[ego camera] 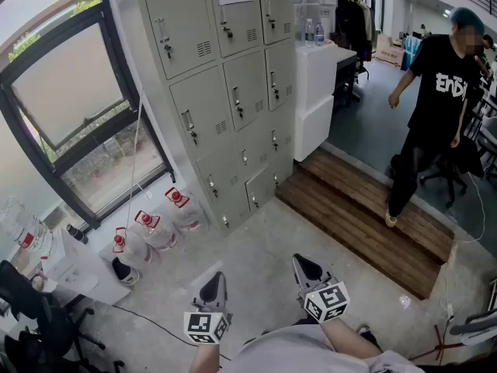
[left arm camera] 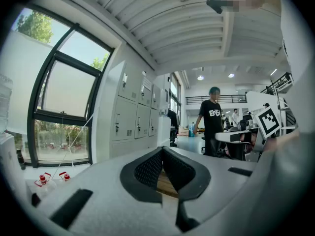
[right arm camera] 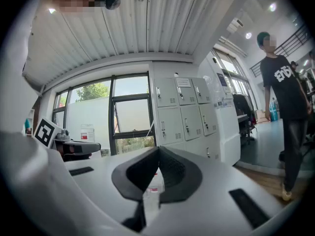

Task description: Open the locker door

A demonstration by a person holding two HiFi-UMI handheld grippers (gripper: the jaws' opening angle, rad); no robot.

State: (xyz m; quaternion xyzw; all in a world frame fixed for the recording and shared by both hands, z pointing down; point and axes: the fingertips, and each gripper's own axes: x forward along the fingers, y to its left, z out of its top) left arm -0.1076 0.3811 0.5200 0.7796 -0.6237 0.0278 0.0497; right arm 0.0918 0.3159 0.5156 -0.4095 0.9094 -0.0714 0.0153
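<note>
Hovering side by side, the left gripper and right gripper each have their jaws pressed together on nothing. The grey lockers stand well ahead of both, doors closed. A person stands ahead-right of the right gripper, and water jugs sit ahead-left of the left gripper.

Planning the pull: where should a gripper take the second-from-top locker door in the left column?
Its upright handle, near the left edge of the door. Come straight from the front, jaws spread sideways, since the bar stands vertical.
</note>
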